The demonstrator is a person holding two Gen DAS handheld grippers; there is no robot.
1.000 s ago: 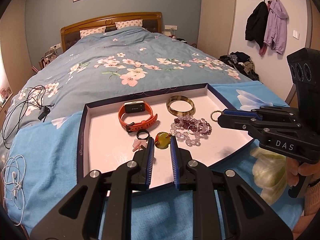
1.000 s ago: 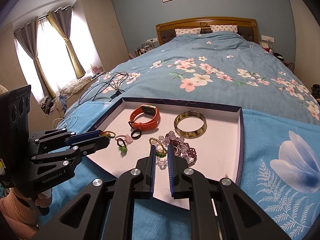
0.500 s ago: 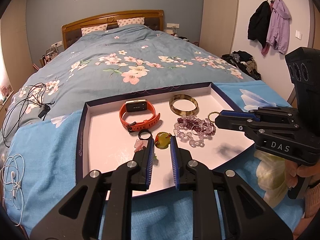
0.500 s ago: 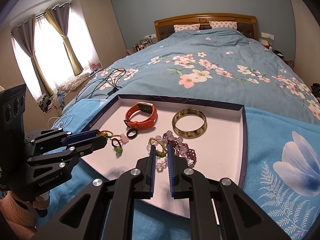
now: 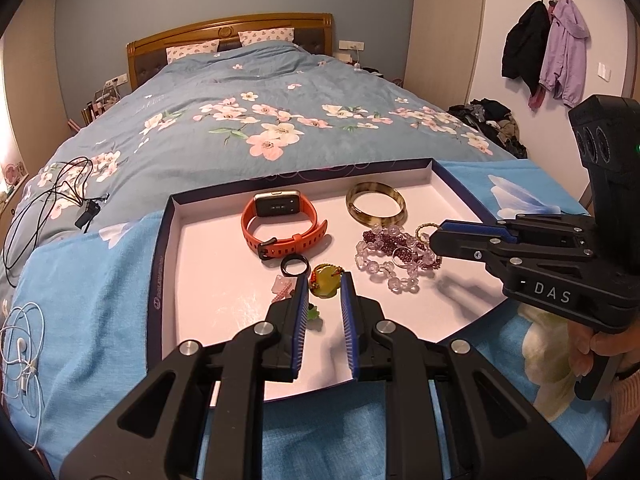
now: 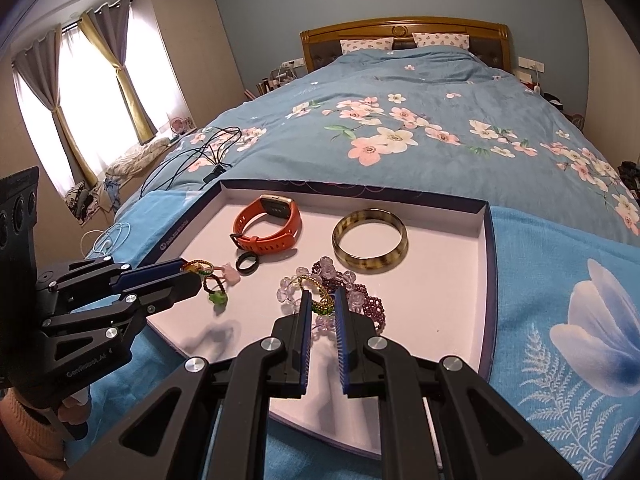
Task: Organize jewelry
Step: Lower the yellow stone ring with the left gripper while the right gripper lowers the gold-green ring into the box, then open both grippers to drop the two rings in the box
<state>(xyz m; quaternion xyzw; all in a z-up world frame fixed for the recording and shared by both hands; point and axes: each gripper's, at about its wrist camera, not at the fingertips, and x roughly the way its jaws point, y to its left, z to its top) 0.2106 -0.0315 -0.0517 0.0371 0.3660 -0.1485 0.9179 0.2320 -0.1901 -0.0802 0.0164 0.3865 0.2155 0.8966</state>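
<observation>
A shallow tray (image 5: 160, 264) (image 6: 490, 280) with a white floor lies on the bed's blue cloth. In it are an orange smartwatch (image 5: 280, 224) (image 6: 268, 224), a mottled bangle (image 5: 375, 223) (image 6: 370, 266), a black ring (image 5: 285, 268) (image 6: 248, 274), a heap of clear and purple bead bracelets (image 5: 384, 256) (image 6: 360, 296), a yellow-green pendant (image 5: 322, 282) and small beaded rings (image 6: 212, 284). My left gripper (image 5: 324, 280) (image 6: 196, 280) hovers over the pendant, jaws nearly together and empty. My right gripper (image 6: 322, 296) (image 5: 434, 238) hangs over the bead heap, likewise shut and empty.
Black cables (image 5: 48, 200) and white earphones (image 5: 20, 344) lie on the bed left of the tray. The floral quilt (image 6: 400, 140) stretches behind it to the headboard. Coats (image 5: 544, 40) hang on the right wall above a clothes pile (image 5: 492, 120).
Both grippers stay almost still over the tray, with only a slight drift of the views. No jewelry has moved and neither jaw gap has changed.
</observation>
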